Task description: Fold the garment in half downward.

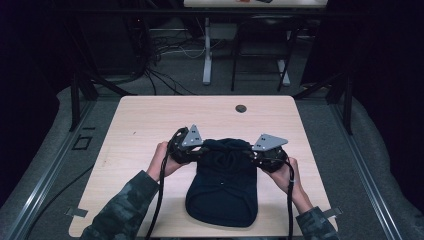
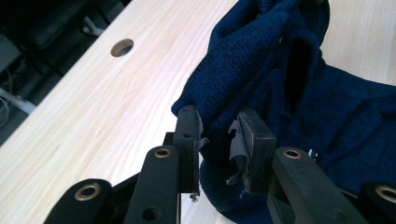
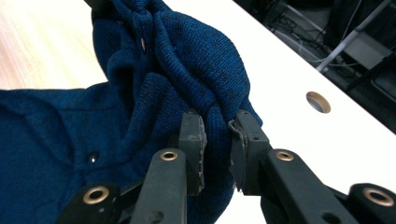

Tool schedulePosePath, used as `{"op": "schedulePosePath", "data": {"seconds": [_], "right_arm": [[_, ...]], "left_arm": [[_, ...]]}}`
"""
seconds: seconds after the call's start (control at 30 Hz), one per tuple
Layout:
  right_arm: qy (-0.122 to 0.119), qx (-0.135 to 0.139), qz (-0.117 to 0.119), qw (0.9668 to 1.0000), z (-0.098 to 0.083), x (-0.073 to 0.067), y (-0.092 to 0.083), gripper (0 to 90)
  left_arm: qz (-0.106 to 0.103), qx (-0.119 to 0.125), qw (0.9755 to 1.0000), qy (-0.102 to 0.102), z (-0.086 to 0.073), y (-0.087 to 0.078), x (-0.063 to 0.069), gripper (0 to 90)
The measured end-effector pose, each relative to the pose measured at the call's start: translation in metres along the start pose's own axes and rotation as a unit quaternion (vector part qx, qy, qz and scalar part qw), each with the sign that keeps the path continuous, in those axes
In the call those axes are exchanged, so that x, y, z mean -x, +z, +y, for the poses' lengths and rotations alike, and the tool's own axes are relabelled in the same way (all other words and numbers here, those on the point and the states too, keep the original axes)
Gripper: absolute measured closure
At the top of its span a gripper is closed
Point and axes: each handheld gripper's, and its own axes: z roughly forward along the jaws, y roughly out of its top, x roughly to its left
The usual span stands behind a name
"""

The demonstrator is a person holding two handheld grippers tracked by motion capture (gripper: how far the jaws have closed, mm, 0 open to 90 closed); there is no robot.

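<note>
A dark blue knitted garment (image 1: pixel 222 192) lies on the light wooden table (image 1: pixel 145 120), its far end bunched up and lifted. My left gripper (image 1: pixel 202 150) pinches the far-left part of that bunch, and in the left gripper view a fold of the garment (image 2: pixel 327 107) sits squeezed in my left gripper (image 2: pixel 215 128). My right gripper (image 1: pixel 250 153) holds the far-right part. In the right gripper view a thick fold of the garment (image 3: pixel 60 130) is clamped in my right gripper (image 3: pixel 217 130). A small button (image 3: pixel 92 157) shows on the cloth.
A round cable hole (image 1: pixel 241 108) sits near the table's far edge, also seen as the hole (image 2: pixel 122 47) and the hole (image 3: pixel 318 101). Bare tabletop lies left and right of the garment. Beyond the table stand another desk's legs (image 1: pixel 207 55) and floor cables (image 1: pixel 165 75).
</note>
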Motion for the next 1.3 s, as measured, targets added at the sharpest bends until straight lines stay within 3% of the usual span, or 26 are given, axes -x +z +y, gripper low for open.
{"op": "schedulePosePath", "data": {"seconds": [0.23, 0.47, 0.7, 0.97, 1.3], "right_arm": [[-0.006, 0.021, -0.014, 0.9997, 0.000, -0.002, -0.001, 76.6], [-0.011, 0.014, -0.002, 0.9998, -0.003, -0.008, -0.001, 72.4], [0.008, -0.004, 0.019, 0.9998, -0.008, -0.010, -0.002, 61.0], [0.008, -0.007, 0.027, 0.9996, -0.014, -0.016, -0.005, 61.6], [0.005, -0.005, 0.029, 0.9995, -0.023, -0.029, -0.015, 72.1]], "left_arm": [[0.000, 0.005, 1.0000, -0.001, 0.000, -0.003, 0.000, 73.6], [-0.002, -0.010, 0.9999, -0.001, -0.005, -0.002, 0.005, 69.8], [0.002, -0.008, 1.0000, 0.001, -0.011, -0.001, 0.012, 70.7], [0.006, -0.005, 0.9999, 0.015, -0.016, -0.003, 0.023, 71.5], [-0.005, 0.007, 0.9998, 0.018, -0.024, -0.008, 0.036, 73.4]]}}
